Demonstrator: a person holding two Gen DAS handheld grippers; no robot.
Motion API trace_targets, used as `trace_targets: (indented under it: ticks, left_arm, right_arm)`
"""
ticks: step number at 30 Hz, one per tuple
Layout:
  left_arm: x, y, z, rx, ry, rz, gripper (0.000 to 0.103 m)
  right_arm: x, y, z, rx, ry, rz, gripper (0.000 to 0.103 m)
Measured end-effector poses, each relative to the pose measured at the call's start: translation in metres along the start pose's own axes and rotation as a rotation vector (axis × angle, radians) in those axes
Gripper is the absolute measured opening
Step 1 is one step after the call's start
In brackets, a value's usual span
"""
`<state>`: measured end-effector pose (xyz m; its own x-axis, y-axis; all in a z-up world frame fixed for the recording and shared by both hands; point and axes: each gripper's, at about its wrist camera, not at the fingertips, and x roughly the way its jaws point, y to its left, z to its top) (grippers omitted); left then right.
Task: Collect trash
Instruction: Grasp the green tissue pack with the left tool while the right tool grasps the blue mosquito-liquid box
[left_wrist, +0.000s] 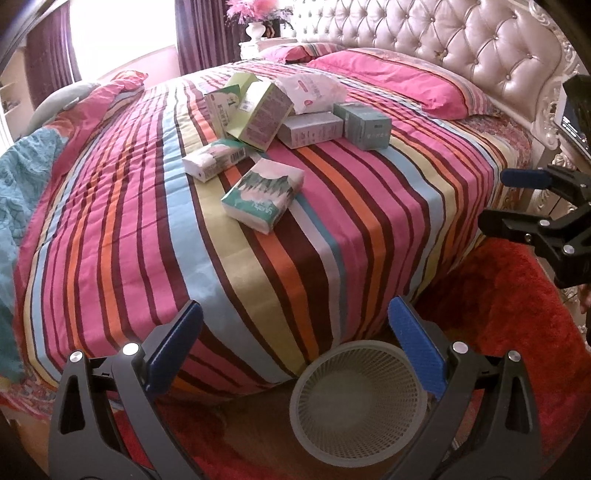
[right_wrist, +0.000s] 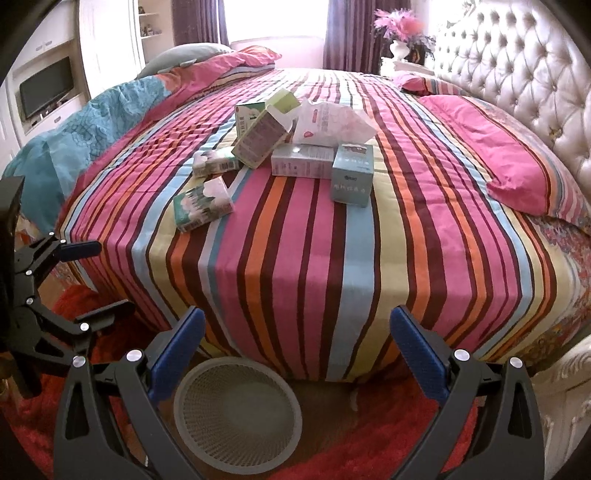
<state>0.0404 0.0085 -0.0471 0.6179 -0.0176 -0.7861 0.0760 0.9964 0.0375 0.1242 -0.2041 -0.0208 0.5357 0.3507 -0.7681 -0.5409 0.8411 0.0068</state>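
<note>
Trash (left_wrist: 280, 114) sits in a loose cluster on the striped bedspread (left_wrist: 332, 229), toward the far middle of the bed: green cartons, two grey-blue boxes, a crumpled white bag (left_wrist: 314, 90) and two tissue packs. The nearest piece is the green-and-white tissue pack (left_wrist: 263, 195), lying apart from the heap on its near side, with a second pack (left_wrist: 214, 159) just beyond it to the left. On the red rug at the foot of the bed stands the empty mesh basket (left_wrist: 360, 402), mouth up.

We hold both grippers over the rug, short of the bed. Our left gripper (left_wrist: 295, 354) has its fingers spread wide with nothing between them; our right gripper (right_wrist: 295, 354) is likewise spread and empty. We judge that collecting has not yet begun. The next move likely calls for a reach forward over the bedspread to the near tissue pack, fingers straddling its narrow sides, then a carry back and down to the basket.
</note>
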Motion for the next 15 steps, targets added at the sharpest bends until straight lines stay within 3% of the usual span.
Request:
trace_targets:
  ticks: [9, 15]
  left_arm:
    - [0.022, 0.018, 0.038, -0.022, -0.032, 0.023, 0.097]
    - [0.041, 0.022, 0.061, 0.003, -0.039, 0.035, 0.097]
  right_arm:
    - [0.014, -0.011, 0.035, 0.007, -0.036, -0.042, 0.096]
    - [0.035, -0.035, 0.061, 0.095, -0.034, -0.054, 0.096]
